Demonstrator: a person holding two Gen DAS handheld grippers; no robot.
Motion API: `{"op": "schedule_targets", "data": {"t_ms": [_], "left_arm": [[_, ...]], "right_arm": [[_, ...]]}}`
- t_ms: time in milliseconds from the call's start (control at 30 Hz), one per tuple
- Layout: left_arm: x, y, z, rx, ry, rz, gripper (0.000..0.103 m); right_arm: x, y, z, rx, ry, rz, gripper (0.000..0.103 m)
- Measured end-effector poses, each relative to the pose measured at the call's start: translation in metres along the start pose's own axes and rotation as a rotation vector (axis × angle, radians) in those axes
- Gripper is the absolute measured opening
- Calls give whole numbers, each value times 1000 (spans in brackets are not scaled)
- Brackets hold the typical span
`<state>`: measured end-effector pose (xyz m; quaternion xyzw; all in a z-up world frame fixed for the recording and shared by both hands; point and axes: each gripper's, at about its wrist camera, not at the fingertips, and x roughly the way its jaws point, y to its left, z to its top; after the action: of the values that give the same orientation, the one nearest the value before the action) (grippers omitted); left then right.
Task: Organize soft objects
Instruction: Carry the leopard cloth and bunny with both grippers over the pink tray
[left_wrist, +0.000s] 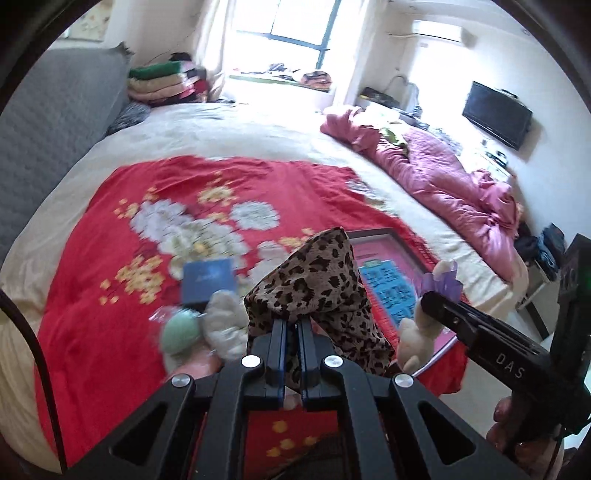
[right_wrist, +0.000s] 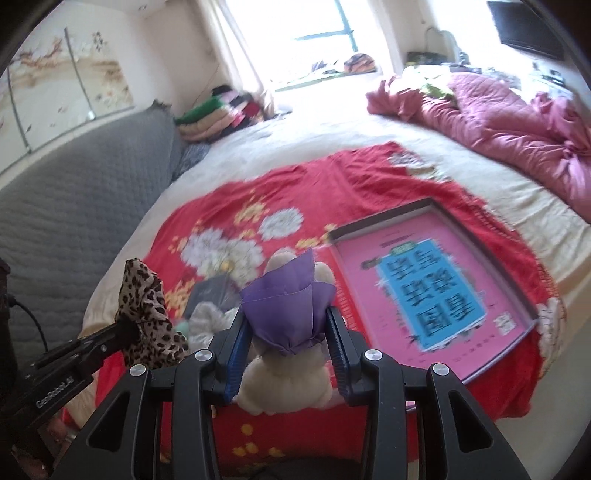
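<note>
Left gripper (left_wrist: 291, 325): my fingers are pinched almost together on a fold of the leopard-print cloth (left_wrist: 317, 280), which hangs bunched and lifted above the red floral blanket (left_wrist: 110, 258). From the right wrist view the same cloth (right_wrist: 147, 314) sits at the tip of the left tool, off the bed surface.

Right gripper (right_wrist: 284, 325): my fingers are set at a medium width and clamped on both sides of the cream plush toy (right_wrist: 284, 384), which wears a purple cape (right_wrist: 288, 299) (toy upright, back toward the camera). In the left wrist view the toy (left_wrist: 417, 332) shows held at the right tool's tip, above the near edge of the tray.

The pink-lined tray (right_wrist: 524, 321) lies flat on the blanket, right of the toy. Left of the held cloth, on the blanket: a blue booklet (left_wrist: 208, 280), a pale green round soft item (left_wrist: 181, 332) and a grey-white plush piece (left_wrist: 225, 325), the last two touching. Blurred, so I cannot tell more detail.
</note>
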<state>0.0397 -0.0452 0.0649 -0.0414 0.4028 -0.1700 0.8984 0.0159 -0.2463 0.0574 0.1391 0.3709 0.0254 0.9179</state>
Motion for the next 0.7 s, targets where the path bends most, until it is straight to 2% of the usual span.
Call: {"op": "schedule_targets", "data": {"t_ms": [367, 700], "left_arm": [[21, -72, 12, 125, 40, -86, 5], [56, -123, 14, 216, 98, -126, 5]], "right_arm": [[-36, -68, 15, 149, -84, -85, 41], [-49, -117, 13, 243, -120, -153, 41]]}}
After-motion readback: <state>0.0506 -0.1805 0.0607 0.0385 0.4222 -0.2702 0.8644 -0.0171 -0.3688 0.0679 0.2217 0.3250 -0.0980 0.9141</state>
